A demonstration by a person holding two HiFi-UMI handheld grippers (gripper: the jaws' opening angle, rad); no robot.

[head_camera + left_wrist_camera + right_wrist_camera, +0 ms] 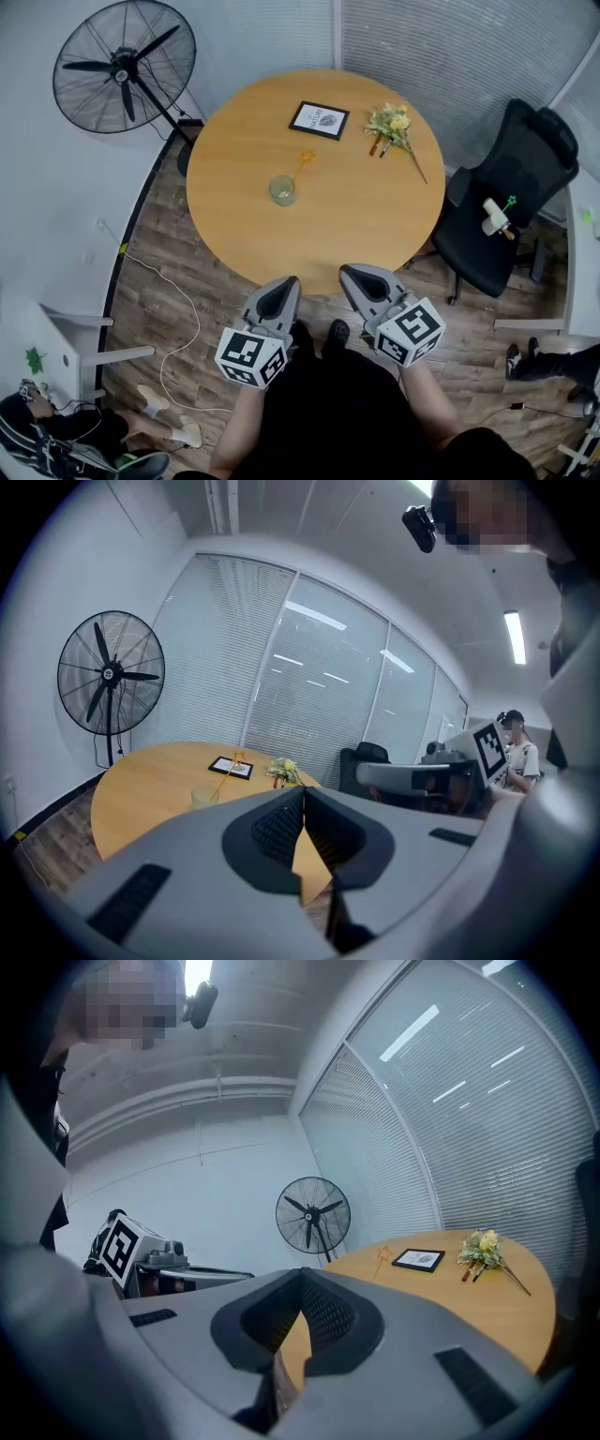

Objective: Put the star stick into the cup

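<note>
Star stick [304, 165] in cup [282, 191], well beyond left hand-held gripper [284, 284] and right hand-held gripper [354, 274], both clenched empty

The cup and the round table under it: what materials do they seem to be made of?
Cup: probably glass or clear plastic with a pale green tint; the wall is see-through and the table colour shows through it. I cannot tell which of the two.
Table: looks like wood or wood-look laminate with a smooth, fairly matte finish; the top is an even warm tan with no sharp glare.
</note>
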